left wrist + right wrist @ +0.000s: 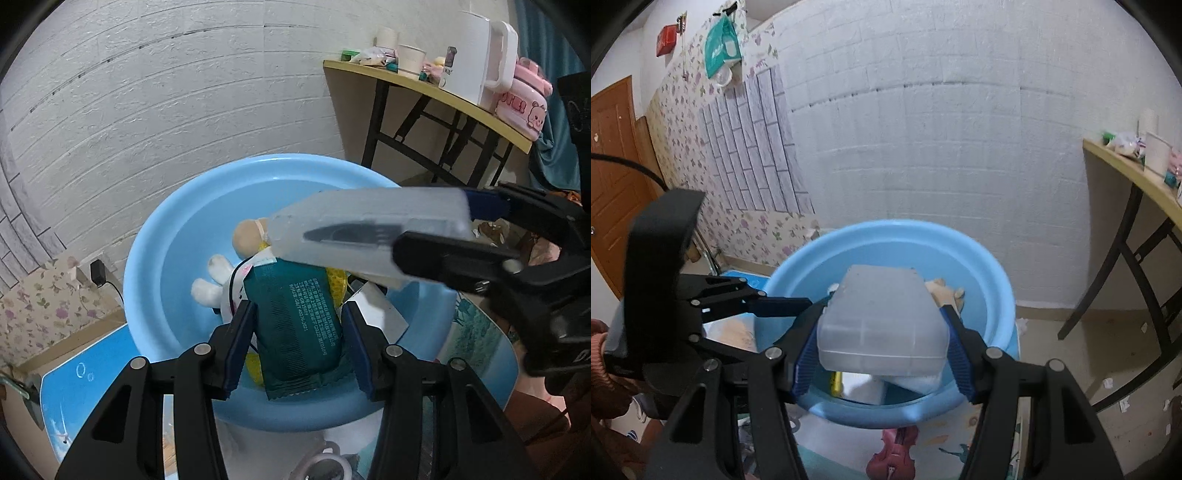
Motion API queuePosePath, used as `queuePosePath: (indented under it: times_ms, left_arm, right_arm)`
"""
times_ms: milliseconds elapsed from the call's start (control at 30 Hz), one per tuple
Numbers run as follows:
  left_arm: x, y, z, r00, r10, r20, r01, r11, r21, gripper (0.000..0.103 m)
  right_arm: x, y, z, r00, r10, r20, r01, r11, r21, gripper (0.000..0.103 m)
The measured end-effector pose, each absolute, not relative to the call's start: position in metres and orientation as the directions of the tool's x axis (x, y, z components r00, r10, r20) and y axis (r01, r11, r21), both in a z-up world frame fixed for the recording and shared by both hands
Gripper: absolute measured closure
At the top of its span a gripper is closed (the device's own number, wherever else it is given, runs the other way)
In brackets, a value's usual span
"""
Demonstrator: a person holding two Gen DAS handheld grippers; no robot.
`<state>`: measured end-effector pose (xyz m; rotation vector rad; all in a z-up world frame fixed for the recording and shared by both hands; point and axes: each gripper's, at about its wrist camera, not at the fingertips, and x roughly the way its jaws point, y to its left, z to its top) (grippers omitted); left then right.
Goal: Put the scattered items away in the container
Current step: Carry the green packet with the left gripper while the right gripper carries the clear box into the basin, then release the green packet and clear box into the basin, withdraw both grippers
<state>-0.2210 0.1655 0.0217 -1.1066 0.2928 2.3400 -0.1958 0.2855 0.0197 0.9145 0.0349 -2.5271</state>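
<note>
Left gripper point(297, 347) fingers clamp teal packet point(295, 325) above blue basin point(155, 258); right gripper point(882, 347) fingers clamp translucent plastic box point(882, 317) over basin.

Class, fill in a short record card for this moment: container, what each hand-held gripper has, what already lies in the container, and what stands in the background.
container: blue basin
left hand-held gripper: shut on a green packet, above the basin
right hand-held gripper: shut on a clear plastic box, above the basin
already in basin: white soft toy, along with other items that are partly hidden
background: side table with a white kettle and cups
</note>
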Motion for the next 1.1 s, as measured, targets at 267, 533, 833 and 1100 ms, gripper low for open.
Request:
queuePosePath:
  times_ms: [267,533,833,1100]
  left_arm:
    - [-0.216,0.165,0.018,-0.539,0.360,-0.761,-0.528,-0.849,-0.027,0.041]
    - [-0.205,0.158,0.020,-0.559,0.354,-0.750,-0.507,-0.861,-0.029,0.032]
    - [-0.187,0.144,0.033,-0.600,0.339,-0.725,-0.484,-0.875,-0.009,0.010]
    - [-0.165,0.117,0.042,-0.639,0.309,-0.705,-0.429,-0.903,-0.006,0.004]
  right_arm:
    - [-0.205,0.279,0.002,-0.644,-0.414,-0.644,0.426,-0.893,0.148,0.043]
    - [-0.201,0.269,-0.007,-0.620,-0.400,-0.675,0.432,-0.892,0.131,0.043]
    - [-0.183,0.270,0.003,-0.639,-0.376,-0.671,0.413,-0.904,0.113,0.040]
    - [-0.171,0.272,0.008,-0.643,-0.361,-0.675,0.387,-0.914,0.120,0.039]
